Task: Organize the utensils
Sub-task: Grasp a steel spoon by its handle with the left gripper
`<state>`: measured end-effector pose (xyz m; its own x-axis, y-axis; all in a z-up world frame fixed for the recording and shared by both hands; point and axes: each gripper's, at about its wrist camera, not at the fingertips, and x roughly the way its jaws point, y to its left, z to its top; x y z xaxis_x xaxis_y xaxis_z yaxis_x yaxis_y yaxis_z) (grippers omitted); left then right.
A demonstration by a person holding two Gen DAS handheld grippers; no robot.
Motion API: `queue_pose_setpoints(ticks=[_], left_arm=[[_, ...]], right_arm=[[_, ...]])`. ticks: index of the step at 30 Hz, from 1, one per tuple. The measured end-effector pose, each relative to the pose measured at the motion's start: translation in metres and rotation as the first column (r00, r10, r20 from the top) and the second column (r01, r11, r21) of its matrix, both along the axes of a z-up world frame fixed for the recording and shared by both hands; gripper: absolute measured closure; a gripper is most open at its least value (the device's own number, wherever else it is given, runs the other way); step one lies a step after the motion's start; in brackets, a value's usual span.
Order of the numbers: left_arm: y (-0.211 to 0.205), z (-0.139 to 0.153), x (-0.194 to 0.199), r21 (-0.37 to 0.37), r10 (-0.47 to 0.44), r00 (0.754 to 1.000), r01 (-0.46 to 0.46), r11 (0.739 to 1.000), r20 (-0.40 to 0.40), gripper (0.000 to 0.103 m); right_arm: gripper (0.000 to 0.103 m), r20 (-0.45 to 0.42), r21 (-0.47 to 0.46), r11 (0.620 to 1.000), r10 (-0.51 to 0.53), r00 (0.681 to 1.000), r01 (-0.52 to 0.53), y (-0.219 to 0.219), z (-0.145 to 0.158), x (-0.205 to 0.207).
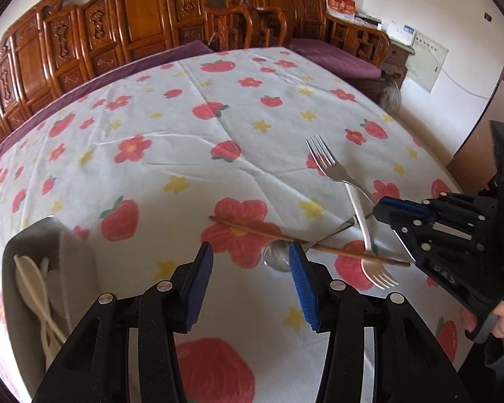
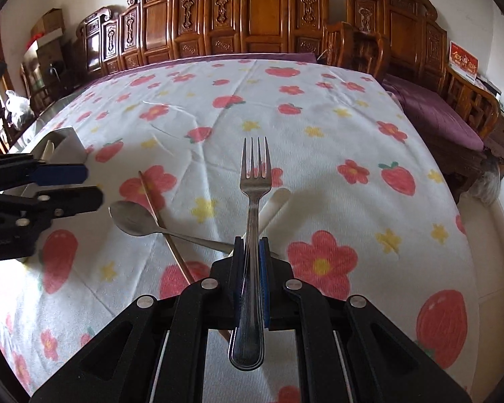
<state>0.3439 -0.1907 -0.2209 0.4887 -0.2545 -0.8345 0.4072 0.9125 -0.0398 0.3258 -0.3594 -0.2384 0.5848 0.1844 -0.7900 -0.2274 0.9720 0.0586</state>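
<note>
My right gripper (image 2: 251, 245) is shut on a steel fork (image 2: 253, 181), tines pointing away; in the left wrist view this fork (image 1: 322, 156) sticks out from the right gripper (image 1: 381, 206) above the cloth. My left gripper (image 1: 250, 252) is open and empty, hovering over a metal spoon (image 1: 277, 255). A wooden chopstick (image 1: 305, 243) lies across the spoon's handle. A second fork with a white handle (image 1: 369, 252) lies on the cloth beside them. The spoon (image 2: 134, 218), chopstick (image 2: 158, 211) and white handle (image 2: 275, 205) also show in the right wrist view.
A grey utensil holder (image 1: 27, 268) with pale utensils inside stands at the left; it also shows in the right wrist view (image 2: 69, 147). The table carries a white flower-and-strawberry cloth (image 1: 184, 134). Carved wooden chairs (image 2: 235, 20) and a purple-cushioned bench (image 2: 436, 114) ring the table.
</note>
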Motion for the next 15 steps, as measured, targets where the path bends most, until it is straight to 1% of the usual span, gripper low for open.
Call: queue_pose_setpoints(ticks=[3,5,6,8,10,11,13,15], left_arm=[[-0.006,-0.011,0.012,-0.016,-0.005,0.999,0.004,1.000,-0.046,0.058],[-0.007,-0.017,0.019,-0.031,0.001,0.997,-0.003,1.000,-0.082,0.064],[-0.006,-0.020,0.022,-0.037,0.004,0.995,-0.008,0.999,-0.099,0.069],[-0.005,-0.024,0.026,-0.062,0.009,0.991,-0.018,0.998,-0.134,0.072],[-0.004,-0.026,0.028,-0.076,0.008,0.988,-0.019,0.997,-0.153,0.078],[-0.005,-0.026,0.028,-0.076,0.007,0.988,-0.019,0.997,-0.155,0.079],[-0.007,-0.026,0.027,-0.079,0.000,0.987,-0.012,0.997,-0.161,0.087],[-0.009,-0.025,0.024,-0.080,-0.011,0.985,-0.003,0.997,-0.171,0.091]], right_arm=[[0.093,-0.002,0.003,1.000,0.003,1.000,-0.003,0.000,-0.001,0.000],[0.093,-0.006,0.004,1.000,0.002,1.000,-0.002,-0.001,-0.002,0.000],[0.093,-0.009,0.007,1.000,0.000,1.000,0.000,-0.002,-0.002,0.000],[0.093,-0.014,0.017,1.000,-0.005,1.000,0.005,-0.004,-0.003,0.001],[0.093,-0.017,0.022,1.000,-0.012,1.000,0.012,-0.006,-0.004,0.001],[0.093,-0.019,0.024,1.000,-0.015,1.000,0.015,-0.006,-0.005,0.002],[0.093,-0.022,0.027,0.999,-0.017,1.000,0.018,-0.006,-0.006,0.002],[0.093,-0.026,0.028,0.999,-0.015,1.000,0.016,-0.006,-0.007,0.003]])
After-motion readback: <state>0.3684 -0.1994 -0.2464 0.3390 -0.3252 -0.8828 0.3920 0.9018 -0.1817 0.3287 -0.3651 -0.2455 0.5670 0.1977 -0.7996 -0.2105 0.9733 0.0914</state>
